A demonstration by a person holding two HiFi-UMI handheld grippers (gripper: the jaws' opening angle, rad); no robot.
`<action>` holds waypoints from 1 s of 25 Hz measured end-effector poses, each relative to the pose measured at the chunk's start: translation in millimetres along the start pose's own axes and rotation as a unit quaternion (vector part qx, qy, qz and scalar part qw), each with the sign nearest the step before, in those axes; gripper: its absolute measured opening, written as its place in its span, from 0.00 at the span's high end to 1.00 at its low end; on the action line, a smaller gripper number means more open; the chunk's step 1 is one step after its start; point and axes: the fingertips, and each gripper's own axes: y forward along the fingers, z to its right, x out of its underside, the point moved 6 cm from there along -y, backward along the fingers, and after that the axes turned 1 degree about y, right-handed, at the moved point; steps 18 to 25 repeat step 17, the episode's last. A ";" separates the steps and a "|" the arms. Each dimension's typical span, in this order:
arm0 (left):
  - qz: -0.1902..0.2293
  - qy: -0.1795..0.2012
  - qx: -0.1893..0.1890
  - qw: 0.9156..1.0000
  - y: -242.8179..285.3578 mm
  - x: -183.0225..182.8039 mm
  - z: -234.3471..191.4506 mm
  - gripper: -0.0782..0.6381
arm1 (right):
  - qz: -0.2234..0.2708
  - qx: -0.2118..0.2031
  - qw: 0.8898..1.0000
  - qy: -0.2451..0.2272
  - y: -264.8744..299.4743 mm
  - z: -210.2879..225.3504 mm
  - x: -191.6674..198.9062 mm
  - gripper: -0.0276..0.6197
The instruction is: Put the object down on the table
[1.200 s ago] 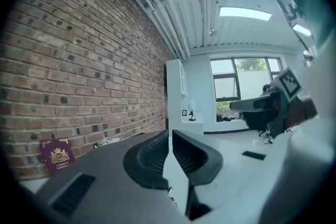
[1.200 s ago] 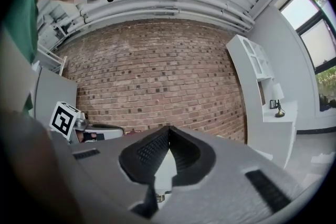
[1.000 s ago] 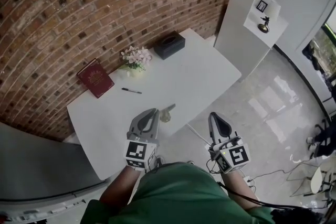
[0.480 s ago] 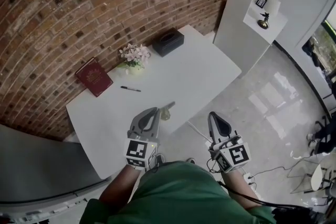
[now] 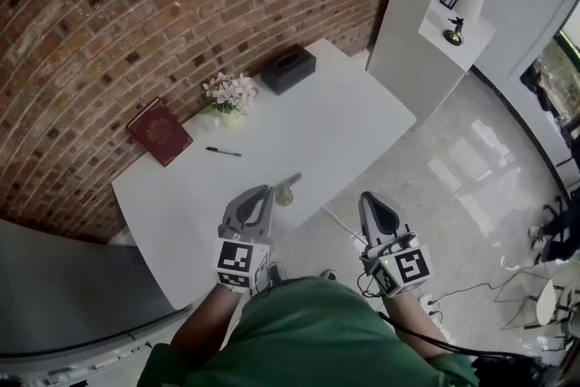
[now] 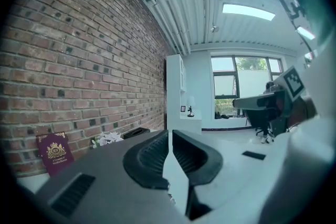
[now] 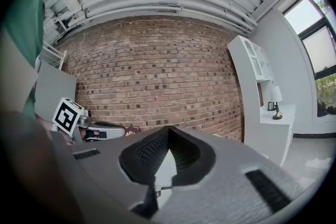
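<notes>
A small pale object (image 5: pixel 286 192) with a grey tip lies on the white table (image 5: pixel 344 127) near its front edge. My left gripper (image 5: pixel 264 193) hovers just left of it, with its jaws shut and nothing between them; I cannot tell if it touches the object. The left gripper view shows those jaws (image 6: pixel 169 134) meeting at the tip, and the object is not seen there. My right gripper (image 5: pixel 371 200) hangs off the table's front right edge, over the floor. Its jaws (image 7: pixel 168 129) are shut on nothing.
Along the brick wall, on the table, lie a red book (image 5: pixel 160 132), a black pen (image 5: pixel 223 152), a small bunch of flowers (image 5: pixel 229 93) and a black tissue box (image 5: pixel 288 69). A white shelf unit (image 5: pixel 435 14) stands to the right of the table.
The head view has drifted slightly. Both grippers and the small object stay where they were.
</notes>
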 end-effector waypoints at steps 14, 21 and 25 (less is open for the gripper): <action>-0.006 -0.005 0.014 1.000 10.1 7.5 -20.3 0.86 | -0.004 0.027 1.000 -0.004 6.4 -3.0 0.2 0.95; -0.008 0.001 0.016 1.000 10.0 13.0 -26.1 0.86 | -0.008 0.036 0.999 -0.004 7.1 -6.0 4.3 0.95; -0.008 0.001 0.016 1.000 10.0 13.0 -26.1 0.86 | -0.008 0.036 0.999 -0.004 7.1 -6.0 4.3 0.95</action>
